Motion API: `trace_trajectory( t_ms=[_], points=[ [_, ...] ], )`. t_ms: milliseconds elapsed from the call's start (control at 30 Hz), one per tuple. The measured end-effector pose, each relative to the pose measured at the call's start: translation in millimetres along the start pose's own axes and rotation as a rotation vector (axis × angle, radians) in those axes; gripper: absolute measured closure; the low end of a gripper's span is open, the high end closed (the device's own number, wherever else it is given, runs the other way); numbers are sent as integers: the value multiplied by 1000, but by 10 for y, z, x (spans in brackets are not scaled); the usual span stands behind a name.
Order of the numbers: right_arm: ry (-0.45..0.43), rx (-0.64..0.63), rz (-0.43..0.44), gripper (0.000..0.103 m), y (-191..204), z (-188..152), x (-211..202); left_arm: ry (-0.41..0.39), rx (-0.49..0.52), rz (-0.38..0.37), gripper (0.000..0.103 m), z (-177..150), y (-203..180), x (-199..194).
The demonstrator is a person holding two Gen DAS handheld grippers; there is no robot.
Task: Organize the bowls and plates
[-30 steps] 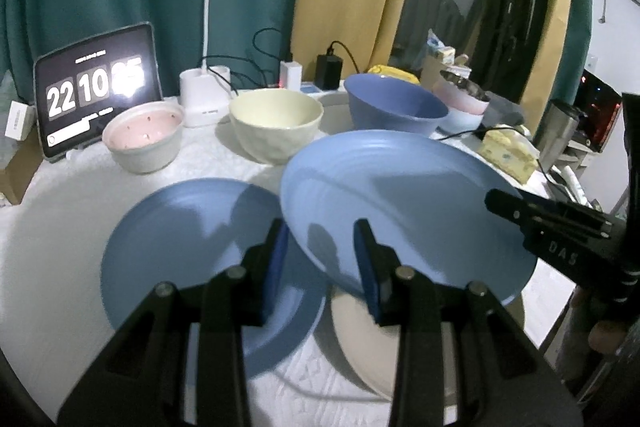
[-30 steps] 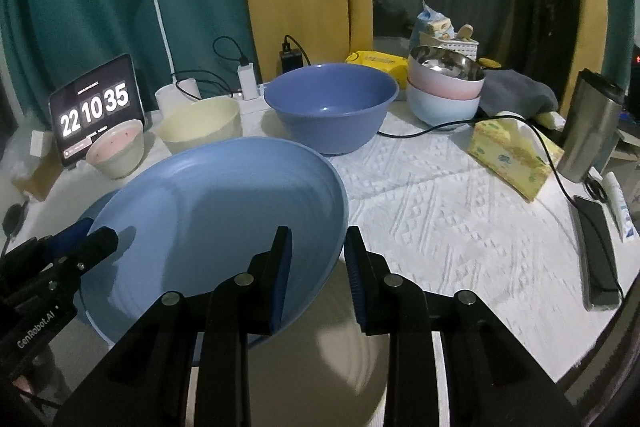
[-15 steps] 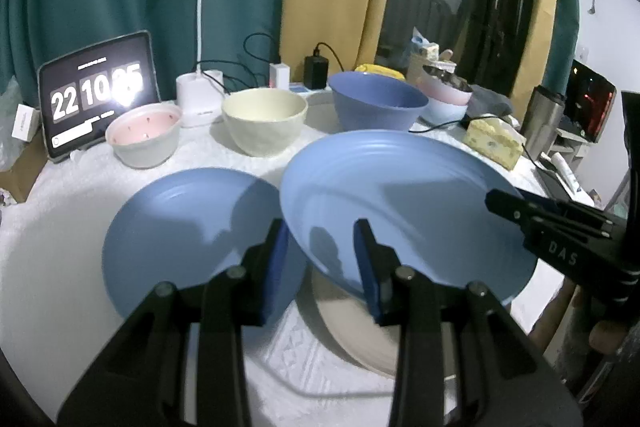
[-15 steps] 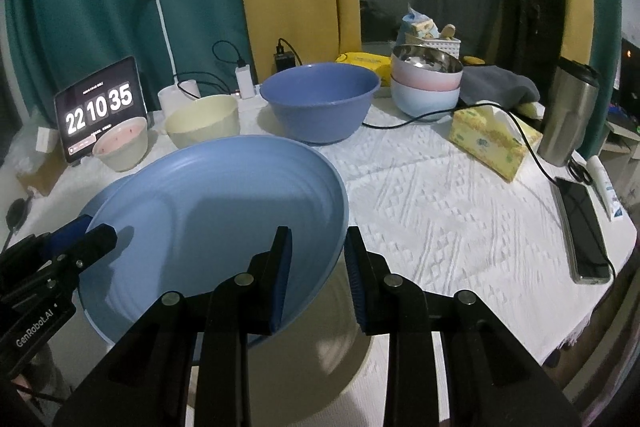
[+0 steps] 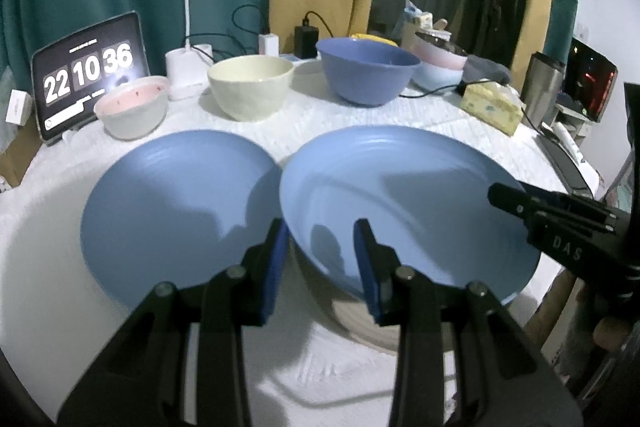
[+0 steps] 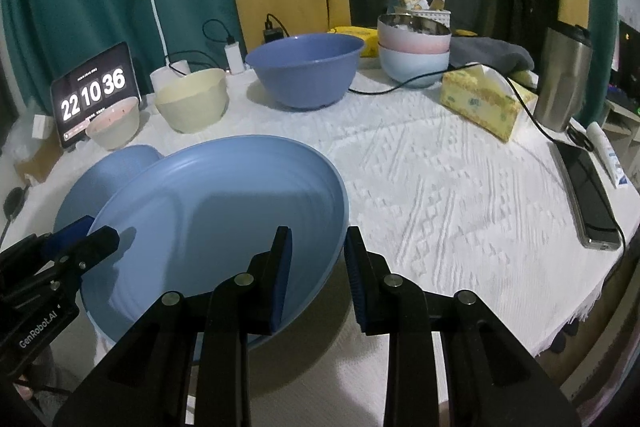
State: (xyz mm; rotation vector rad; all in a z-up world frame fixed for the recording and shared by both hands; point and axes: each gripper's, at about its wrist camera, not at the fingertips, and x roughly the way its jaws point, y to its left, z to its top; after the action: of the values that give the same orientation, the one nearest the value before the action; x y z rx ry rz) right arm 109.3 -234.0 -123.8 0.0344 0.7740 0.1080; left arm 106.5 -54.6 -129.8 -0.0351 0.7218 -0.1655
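A plate [image 5: 176,215] lies flat on the table [image 6: 440,187], with a second plate [image 5: 408,203] at its 3 o'clock, raised above a third plate [image 5: 360,323]. Beyond them, toward 12 o'clock, a row runs left to right: clock tablet [image 5: 88,75], small bowl [image 5: 132,111], middle bowl [image 5: 250,91], large bowl [image 5: 366,69], stacked bowls [image 6: 414,47]. A tissue box [image 6: 482,99] sits at 2 o'clock.

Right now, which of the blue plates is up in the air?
The lighter blue round plate on the right, lifted between both grippers above a cream plate. The darker blue plate lies flat on the white tablecloth.
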Motion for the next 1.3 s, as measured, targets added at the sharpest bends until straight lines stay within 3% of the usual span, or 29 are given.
trace_trajectory(
  t_ms=[467, 533, 600, 867, 1300],
  points=[
    [34, 7, -16, 71, -73, -137, 90, 57, 19, -8, 66, -131, -60, 117],
    [29, 2, -29, 68, -73, -135, 82, 49, 16, 1, 66, -127, -48, 94],
    [20, 1, -51, 64, -84, -124, 59, 41, 6, -1, 57, -120, -16, 66],
    [-21, 6, -73, 63, -85, -43, -81, 8, -25, 2, 57, -94, 131, -35],
    [-55, -57, -41, 63, 344, 125, -164, -56, -82, 30, 57, -66, 493, -214]
  ],
)
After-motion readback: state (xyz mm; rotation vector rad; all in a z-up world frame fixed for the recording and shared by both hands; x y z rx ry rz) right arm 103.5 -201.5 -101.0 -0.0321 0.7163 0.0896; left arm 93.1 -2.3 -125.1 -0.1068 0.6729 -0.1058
